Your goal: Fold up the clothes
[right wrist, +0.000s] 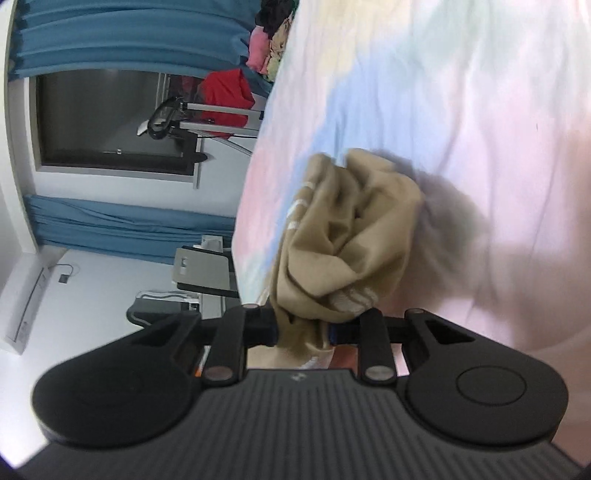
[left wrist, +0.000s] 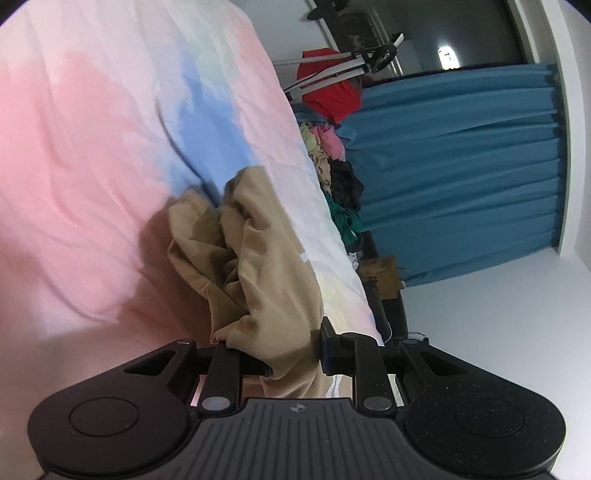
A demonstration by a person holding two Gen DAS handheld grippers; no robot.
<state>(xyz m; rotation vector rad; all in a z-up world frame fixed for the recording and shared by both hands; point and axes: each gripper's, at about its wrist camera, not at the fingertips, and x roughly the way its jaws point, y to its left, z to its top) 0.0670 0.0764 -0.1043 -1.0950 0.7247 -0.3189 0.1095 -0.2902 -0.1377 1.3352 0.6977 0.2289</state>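
Left wrist view: the left gripper was clamped on a bunched fold of the tan garment. The fabric passed between the two black fingers and continued below them toward the camera. The remainder of the garment rose ahead of the jaws in a crumpled mass against the pastel bedsheet, which was patterned in pink, blue and white. A shadow lay on the sheet just beside the cloth. At the far edge of the sheet, a pile of mixed clothes lay near a red cloth draped over a metal frame. A blue curtain hung beyond them.

Right wrist view: the right gripper was likewise closed on the tan garment, with cloth pinched between its fingers and a short tail hanging below them. The frame was blurred. Pale stripes showed on the garment near the jaws and on its left edge. The bunched cloth stood against the same bedsheet, with a grey shadow to its right. Past the sheet's edge were the blue curtain, a dark window, the red cloth and a white box near the wall.

Both grippers held the same garment, each at a separate gathered portion.
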